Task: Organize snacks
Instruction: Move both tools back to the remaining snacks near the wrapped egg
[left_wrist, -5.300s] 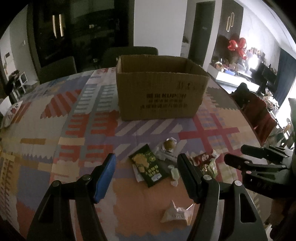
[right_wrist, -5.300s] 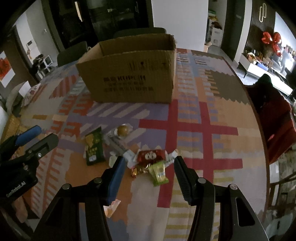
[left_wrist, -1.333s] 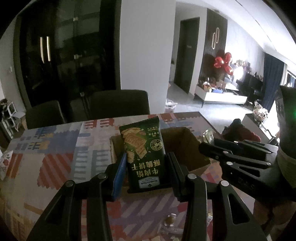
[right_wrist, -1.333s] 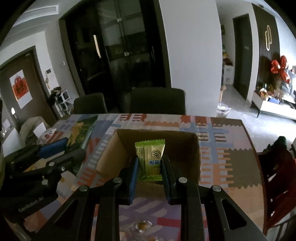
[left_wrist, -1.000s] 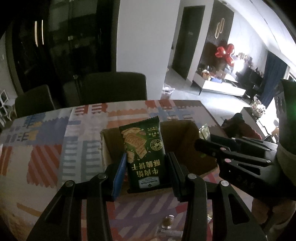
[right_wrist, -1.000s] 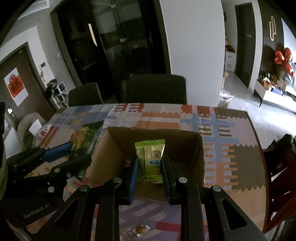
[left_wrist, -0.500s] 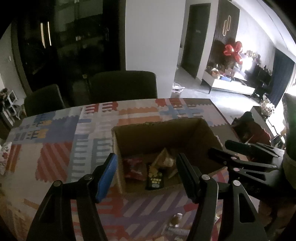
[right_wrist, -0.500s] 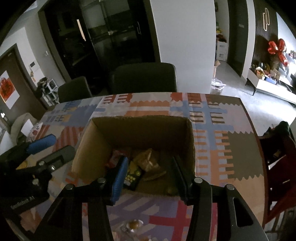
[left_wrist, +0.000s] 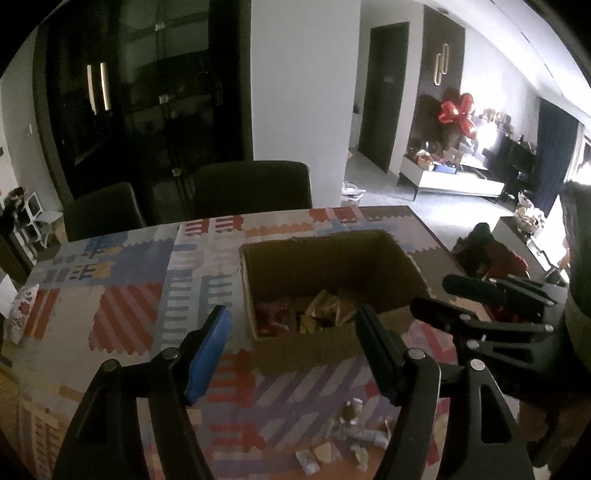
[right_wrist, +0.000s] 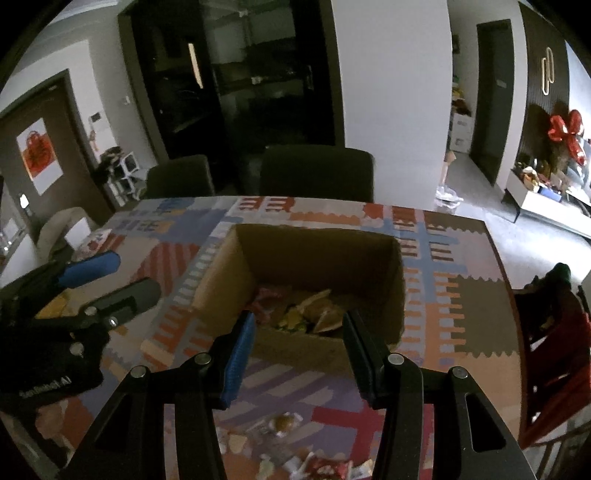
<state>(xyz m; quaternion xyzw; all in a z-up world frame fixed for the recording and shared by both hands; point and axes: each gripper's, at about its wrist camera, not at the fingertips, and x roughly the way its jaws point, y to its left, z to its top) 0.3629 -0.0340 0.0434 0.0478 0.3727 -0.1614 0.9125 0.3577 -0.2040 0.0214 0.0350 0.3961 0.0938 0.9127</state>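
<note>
Snacks (right_wrist: 306, 314) lie heaped in the cardboard box (right_wrist: 395, 280) mid-counter. Left gripper (left_wrist: 291, 347) and right gripper (right_wrist: 299, 343) have just been opening, jaws released and empty, presumably freed for the loose snacks (right_wrist: 284, 424) nearer.

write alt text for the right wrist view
The right tool hangs open and empty over a cardboard box holding snack packets, on a patchwork tablecloth. Loose snacks lie nearer; the left tool is at left.

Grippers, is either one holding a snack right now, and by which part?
Nothing is held: left gripper and right gripper are open and empty above the box.
</note>
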